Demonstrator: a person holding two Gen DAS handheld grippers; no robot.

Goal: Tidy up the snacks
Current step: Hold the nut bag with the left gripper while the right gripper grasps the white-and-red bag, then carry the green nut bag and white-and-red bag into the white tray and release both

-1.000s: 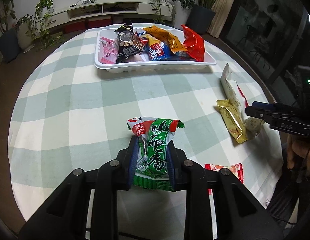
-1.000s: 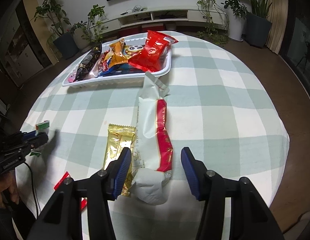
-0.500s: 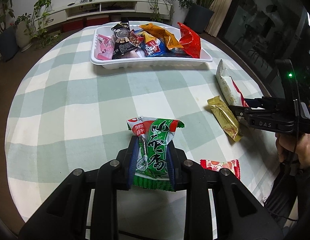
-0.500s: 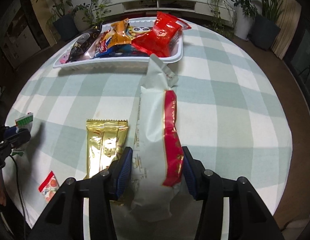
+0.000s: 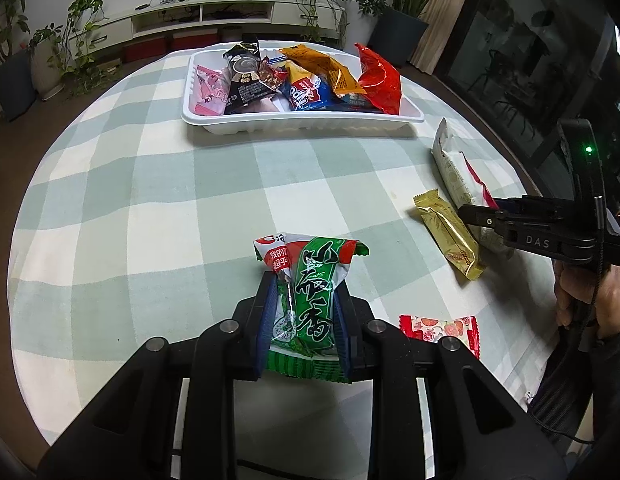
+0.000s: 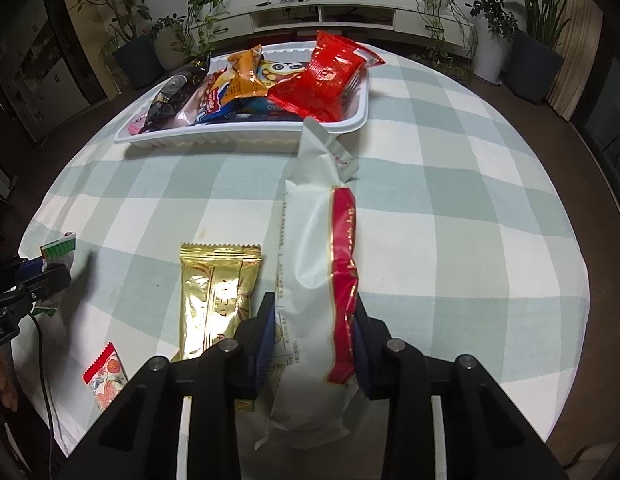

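Observation:
My left gripper [image 5: 303,312] is shut on a green snack packet [image 5: 310,296] and holds it above the checked tablecloth. My right gripper [image 6: 314,332] is shut on a long white packet with a red stripe [image 6: 318,248]; that packet also shows in the left wrist view [image 5: 458,176]. A white tray [image 5: 293,126] holding several snack bags stands at the far side of the round table; it shows in the right wrist view too [image 6: 245,136]. A gold packet [image 6: 215,292] lies just left of the right gripper. A small red strawberry packet [image 5: 440,326] lies near the table's front.
The round table [image 5: 129,184] has a green and white checked cloth. Potted plants [image 5: 81,40] and a low white TV shelf [image 5: 229,16] stand behind it. Dark glass doors [image 5: 530,40] are on the right. The person's hand [image 5: 590,296] holds the right gripper handle.
My right gripper moved forward around the white packet and closed on it. My left gripper kept hold of the green packet and shifted only slightly.

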